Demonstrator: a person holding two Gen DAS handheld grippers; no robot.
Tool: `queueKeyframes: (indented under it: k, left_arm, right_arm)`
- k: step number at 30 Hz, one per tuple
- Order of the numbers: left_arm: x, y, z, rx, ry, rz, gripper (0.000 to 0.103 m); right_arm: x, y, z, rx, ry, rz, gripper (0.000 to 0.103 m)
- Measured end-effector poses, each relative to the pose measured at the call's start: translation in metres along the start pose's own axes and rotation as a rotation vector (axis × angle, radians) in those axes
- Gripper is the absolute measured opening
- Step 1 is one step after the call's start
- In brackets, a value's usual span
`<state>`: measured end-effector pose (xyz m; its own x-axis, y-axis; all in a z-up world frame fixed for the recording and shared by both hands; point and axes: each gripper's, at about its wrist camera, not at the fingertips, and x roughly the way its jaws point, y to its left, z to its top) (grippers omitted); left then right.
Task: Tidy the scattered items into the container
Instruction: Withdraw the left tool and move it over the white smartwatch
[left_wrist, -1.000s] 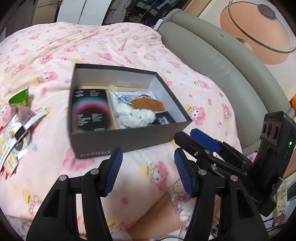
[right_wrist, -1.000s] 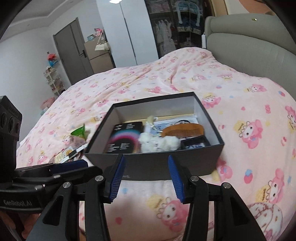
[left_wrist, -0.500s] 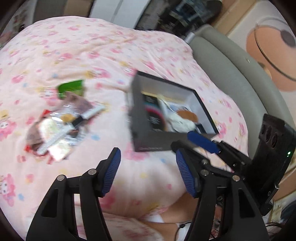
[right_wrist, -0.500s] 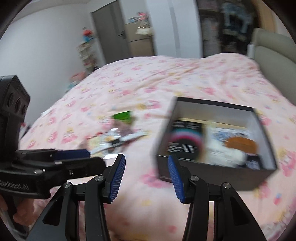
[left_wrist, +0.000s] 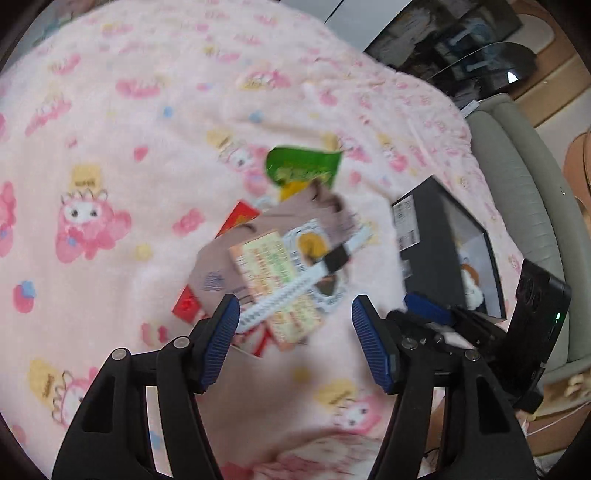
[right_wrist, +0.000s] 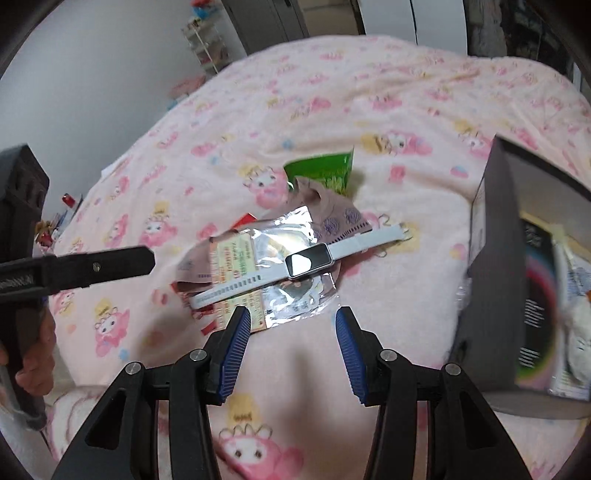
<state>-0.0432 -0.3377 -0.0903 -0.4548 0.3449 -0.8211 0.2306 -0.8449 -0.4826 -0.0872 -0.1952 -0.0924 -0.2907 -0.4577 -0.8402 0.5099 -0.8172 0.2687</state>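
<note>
Reaching toward the pile, you had both tools empty. Your left gripper (left_wrist: 291, 332) stood wide with nothing between its blue pads, and your right gripper (right_wrist: 291, 343) stood wide and bare too.

The scattered things lay in one heap just ahead of both tools on the pink blanket (right_wrist: 388, 110). On top sat a white watch (right_wrist: 295, 262), lying across a shiny packet (right_wrist: 280, 236). Under them were a brown cloth (right_wrist: 332, 210) and a green packet (right_wrist: 325, 170) at the far side. The black box (right_wrist: 491, 295) was off to the right of your right gripper, with other things already in it.

A few things could have gone wrong. The heap was stacked, so a grab at the watch could have caught the shiny packet too, and one of them could have dropped on the way to the box. The watch strap was thin and lay flat on soft bedding, so the pads could have slid over it or pinched the blanket. Both tools pointed at the same heap, so they could have bumped. The left view was blurry, so I think, but can't be sure, that its pads were not yet touching anything.
</note>
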Motion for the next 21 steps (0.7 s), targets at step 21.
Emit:
queueKeyframes:
  k: [21]
  left_arm:
    - [0.077,0.006,-0.005,0.188,0.161,0.009,0.029]
  right_arm:
    - [0.076,-0.047,0.046,0.176,0.017,0.031,0.024]
